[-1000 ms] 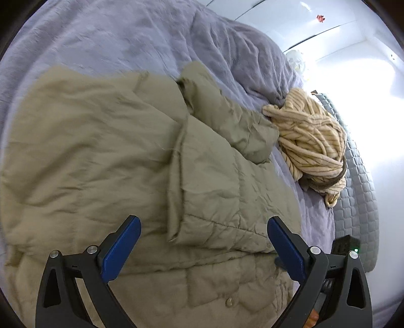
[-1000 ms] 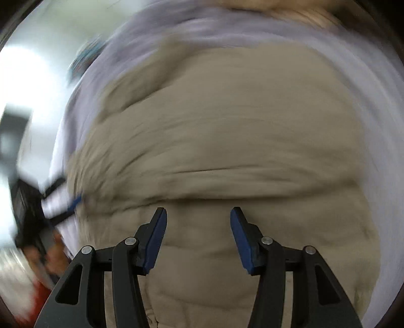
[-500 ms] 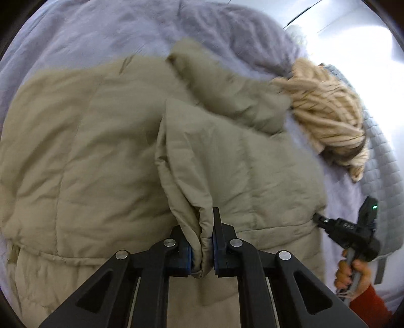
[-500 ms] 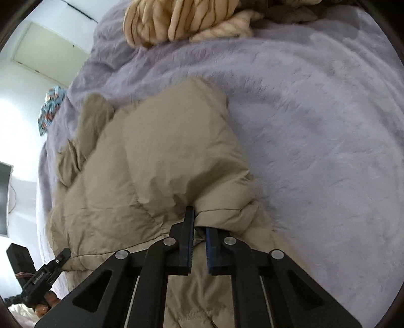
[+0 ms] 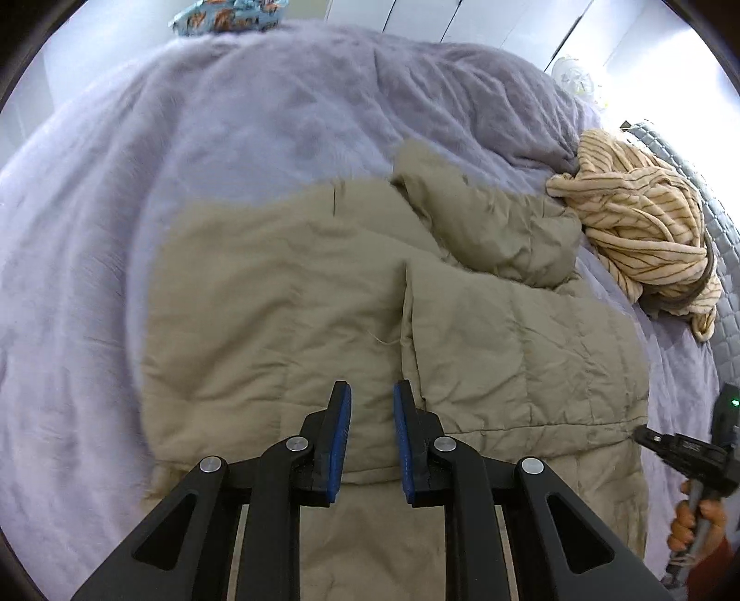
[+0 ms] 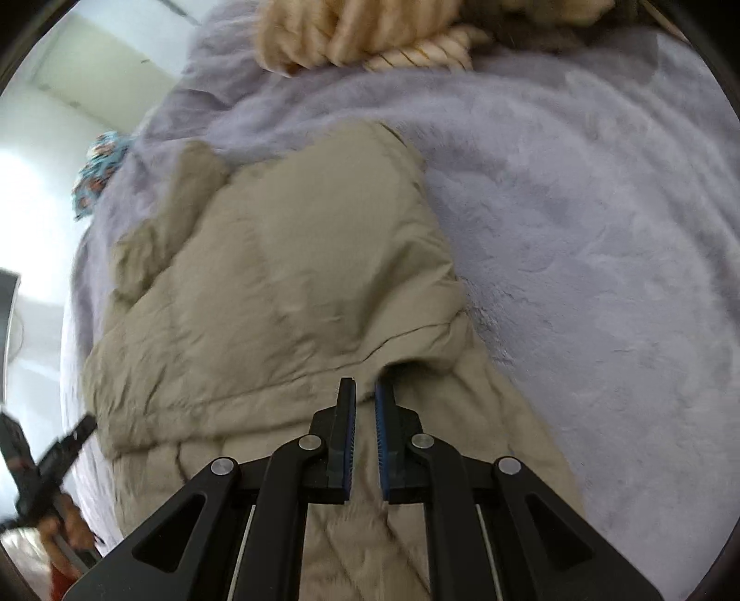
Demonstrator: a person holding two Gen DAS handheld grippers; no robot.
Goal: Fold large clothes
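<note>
left gripper (image 5: 370, 393), nearest in the left wrist view, is hovering over the tan padded jacket (image 5: 360, 296); its jaws are opening, a narrow gap is showing between the blue pads, and nothing is lying between them. right gripper (image 6: 365, 386), nearest in the right wrist view, is all but shut; the pads are standing just beside a raised fold of the jacket, and whether they are pinching any cloth cannot be told. the jacket is lying spread on the bed under both grippers, one front panel (image 5: 518, 351) lapping over the body and a sleeve (image 5: 490, 226) bunching beyond it. the lilac blanket (image 5: 231, 138) is covering the bed all around. further off, a striped cream garment (image 5: 647, 236) is lying in a heap near the sleeve, and a patterned blue cloth (image 5: 226, 16) is resting at the far edge of the bed.

risk, as judged from here: the padding is thick and springy, so a folded panel is likely to lift open again once let go. a shallow pinch on one slick layer may slip during a pull. a wide sweep could drag the blanket or catch the striped heap, since it is sitting close to the sleeve.
</note>
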